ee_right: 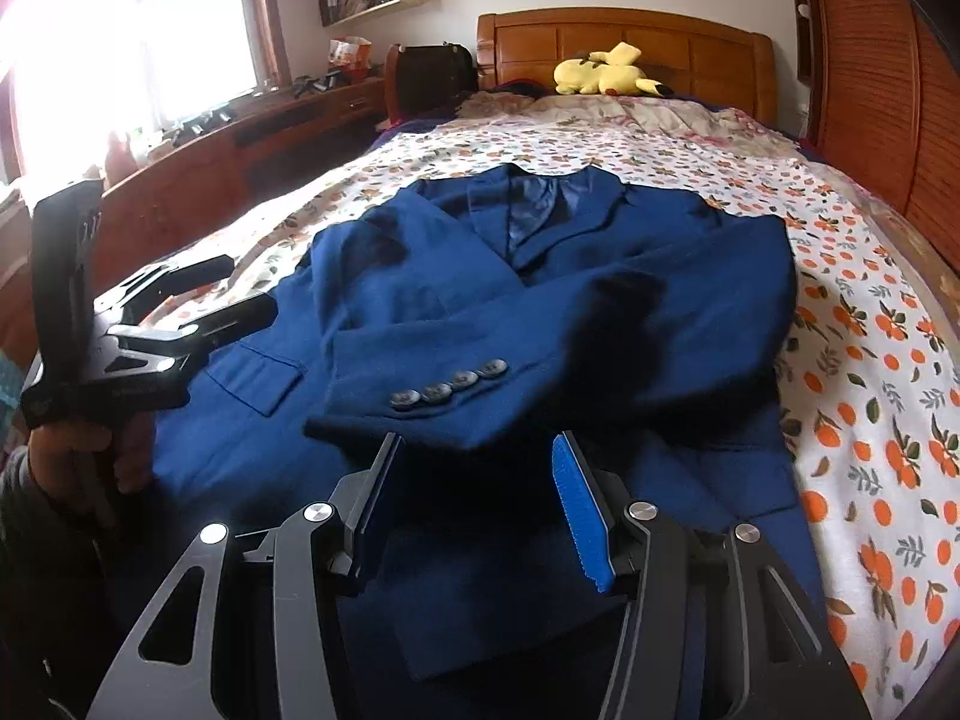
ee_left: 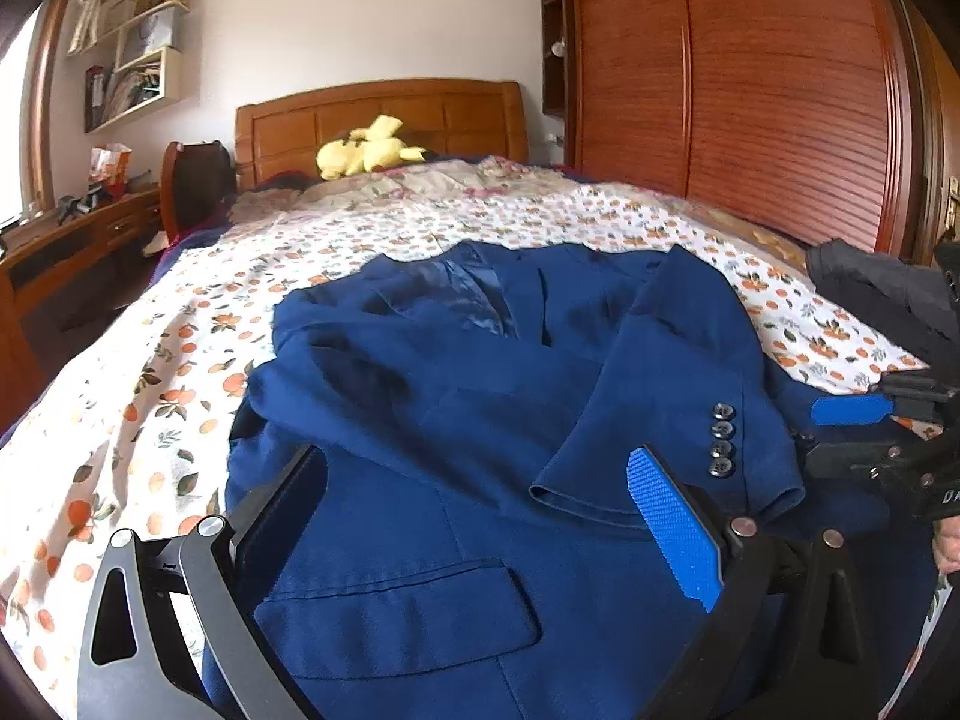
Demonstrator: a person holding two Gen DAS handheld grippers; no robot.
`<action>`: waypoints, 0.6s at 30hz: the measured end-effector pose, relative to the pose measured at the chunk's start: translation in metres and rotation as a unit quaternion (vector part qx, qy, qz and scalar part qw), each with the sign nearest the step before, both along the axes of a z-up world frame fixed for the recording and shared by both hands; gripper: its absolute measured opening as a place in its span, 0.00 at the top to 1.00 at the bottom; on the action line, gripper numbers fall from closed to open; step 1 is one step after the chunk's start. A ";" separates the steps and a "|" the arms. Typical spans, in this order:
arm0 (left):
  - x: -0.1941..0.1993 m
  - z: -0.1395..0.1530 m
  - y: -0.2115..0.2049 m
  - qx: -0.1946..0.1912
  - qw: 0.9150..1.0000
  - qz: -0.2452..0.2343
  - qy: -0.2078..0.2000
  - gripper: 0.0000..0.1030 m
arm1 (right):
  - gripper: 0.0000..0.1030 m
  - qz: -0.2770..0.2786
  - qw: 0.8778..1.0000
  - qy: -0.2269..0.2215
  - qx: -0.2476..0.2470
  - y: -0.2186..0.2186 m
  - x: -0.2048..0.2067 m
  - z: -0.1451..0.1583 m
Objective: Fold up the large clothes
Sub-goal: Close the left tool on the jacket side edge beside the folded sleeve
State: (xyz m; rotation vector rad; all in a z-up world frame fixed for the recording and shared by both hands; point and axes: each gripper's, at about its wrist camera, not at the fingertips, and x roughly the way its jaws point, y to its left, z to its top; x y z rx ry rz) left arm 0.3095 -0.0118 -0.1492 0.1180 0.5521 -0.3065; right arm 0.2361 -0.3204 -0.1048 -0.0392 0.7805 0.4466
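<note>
A wooden headboard (ee_right: 624,54) backs the bed; a slatted wardrobe (ee_left: 750,96) stands right, bright window (ee_right: 90,42), perhaps curtained, left.

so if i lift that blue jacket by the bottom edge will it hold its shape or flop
Probably flop: the jacket lies draped in soft creases on the bed. The folded sleeve merely rests on top, so it would likely slide off. Its lining looks shiny, perhaps slippery.

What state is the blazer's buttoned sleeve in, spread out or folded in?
Folded in. The sleeve lies across the front of the blue blazer, cuff buttons facing up.
</note>
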 end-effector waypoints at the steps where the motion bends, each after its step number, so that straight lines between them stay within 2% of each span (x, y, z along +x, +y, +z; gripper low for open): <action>1: 0.004 -0.002 -0.003 0.007 1.000 -0.002 0.008 0.02 | 0.52 0.000 1.000 0.000 0.001 -0.002 -0.001 0.001; 4: 0.016 -0.007 -0.013 0.026 0.999 -0.013 0.034 0.03 | 0.52 -0.001 1.000 -0.008 0.000 -0.009 -0.007 0.004; 5: 0.020 -0.008 -0.016 0.030 0.998 -0.017 0.044 0.08 | 0.52 -0.001 1.000 -0.010 -0.001 -0.009 -0.008 0.004; 9: 0.037 -0.016 -0.027 0.033 0.995 -0.027 0.090 0.13 | 0.52 -0.005 1.000 -0.016 0.002 -0.016 -0.014 0.009; 13: 0.050 -0.027 -0.036 0.034 0.990 -0.032 0.135 0.24 | 0.52 -0.006 1.000 -0.023 0.006 -0.021 -0.019 0.015; 18: 0.055 -0.034 -0.047 0.045 0.987 -0.036 0.147 0.34 | 0.52 -0.001 0.999 -0.030 0.015 -0.024 -0.023 0.021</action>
